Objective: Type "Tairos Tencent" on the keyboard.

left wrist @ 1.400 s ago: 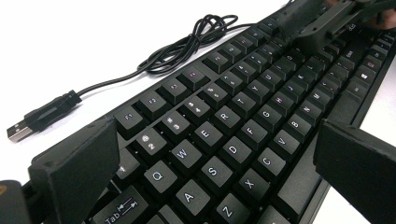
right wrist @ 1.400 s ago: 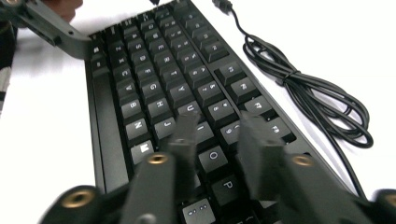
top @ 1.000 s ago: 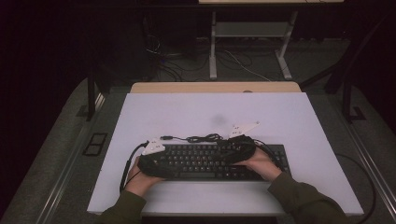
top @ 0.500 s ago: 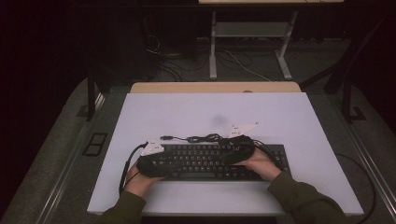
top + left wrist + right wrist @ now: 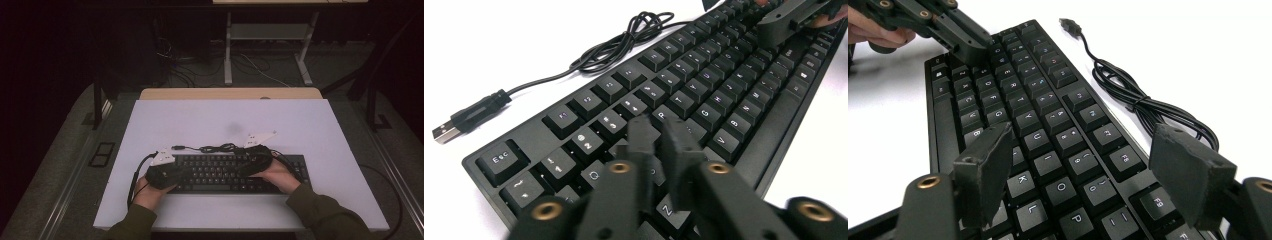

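White, smooth table [image 5: 320, 125] carried a rectangular black plastic keyboard [image 5: 225, 172]; above it, the left gripper [image 5: 659, 135] had just clenched empty, the right gripper [image 5: 1088, 165] gaped.

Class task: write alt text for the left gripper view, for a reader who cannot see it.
The left gripper, its two black jaws shut with nothing between them, hangs over the left end of a black keyboard on a white table. The keyboard's black cable lies bundled beside it, ending in a loose USB plug. The right gripper sits over the far end.
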`<state>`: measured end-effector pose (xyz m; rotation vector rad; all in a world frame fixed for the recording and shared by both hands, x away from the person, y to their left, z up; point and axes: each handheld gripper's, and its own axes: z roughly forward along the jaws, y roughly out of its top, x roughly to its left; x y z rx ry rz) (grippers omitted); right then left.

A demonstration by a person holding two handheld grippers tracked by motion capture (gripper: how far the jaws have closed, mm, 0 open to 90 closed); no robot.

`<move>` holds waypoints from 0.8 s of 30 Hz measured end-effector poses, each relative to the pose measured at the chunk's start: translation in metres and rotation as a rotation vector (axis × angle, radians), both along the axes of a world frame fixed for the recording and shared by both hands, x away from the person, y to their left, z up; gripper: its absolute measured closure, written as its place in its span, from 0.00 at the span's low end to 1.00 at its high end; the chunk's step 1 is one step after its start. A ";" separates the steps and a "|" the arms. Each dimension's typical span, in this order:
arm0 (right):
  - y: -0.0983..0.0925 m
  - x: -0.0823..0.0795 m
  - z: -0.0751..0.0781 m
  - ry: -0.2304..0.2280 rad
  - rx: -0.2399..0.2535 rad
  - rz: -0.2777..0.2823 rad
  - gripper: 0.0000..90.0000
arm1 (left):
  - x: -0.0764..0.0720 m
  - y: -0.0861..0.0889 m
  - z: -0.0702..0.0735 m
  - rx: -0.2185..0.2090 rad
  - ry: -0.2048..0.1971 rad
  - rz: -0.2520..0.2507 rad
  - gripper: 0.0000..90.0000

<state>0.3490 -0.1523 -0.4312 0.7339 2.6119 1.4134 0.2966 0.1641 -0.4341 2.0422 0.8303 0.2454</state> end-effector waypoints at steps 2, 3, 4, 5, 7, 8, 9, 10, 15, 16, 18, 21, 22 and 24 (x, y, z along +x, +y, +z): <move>0.000 0.000 0.000 0.000 0.000 0.000 0.28 | 0.000 0.000 0.000 0.003 0.007 -0.006 0.99; 0.000 0.000 0.000 -0.001 -0.001 0.000 0.28 | 0.000 0.000 0.000 0.004 0.010 -0.007 0.99; 0.000 0.000 0.000 -0.001 -0.001 -0.001 0.28 | 0.000 0.000 0.000 0.008 0.011 -0.010 0.99; 0.000 0.000 0.000 0.000 -0.001 -0.002 0.28 | 0.000 -0.001 -0.001 0.008 0.014 -0.010 0.99; 0.000 0.000 0.000 0.001 0.000 -0.002 0.28 | 0.001 -0.001 -0.001 0.010 0.016 -0.012 0.99; 0.000 0.000 0.000 0.001 0.000 -0.001 0.28 | 0.001 -0.001 -0.001 0.011 0.017 -0.012 0.99; 0.000 0.000 0.000 -0.001 -0.001 -0.001 0.28 | 0.001 -0.001 -0.001 0.011 0.020 -0.011 0.99; 0.000 0.000 0.000 0.000 -0.001 -0.002 0.28 | 0.001 -0.001 -0.001 0.012 0.019 -0.012 0.99; 0.000 0.000 0.000 -0.001 -0.001 -0.002 0.28 | 0.001 -0.002 -0.002 0.017 0.021 -0.010 0.99; 0.000 0.000 0.000 -0.001 -0.002 -0.002 0.28 | 0.001 -0.002 -0.002 0.018 0.022 -0.009 0.99; 0.000 0.000 0.000 -0.001 -0.001 -0.001 0.28 | 0.001 -0.002 -0.003 0.020 0.026 -0.009 0.99; 0.000 0.000 0.000 -0.001 -0.001 -0.003 0.28 | 0.002 -0.002 -0.003 0.024 0.028 -0.012 0.99; 0.000 0.000 0.000 -0.001 0.000 -0.003 0.28 | 0.002 -0.002 -0.004 0.027 0.029 -0.014 0.99; -0.001 0.000 0.000 0.000 0.001 -0.003 0.28 | 0.002 -0.002 -0.004 0.029 0.032 -0.013 0.99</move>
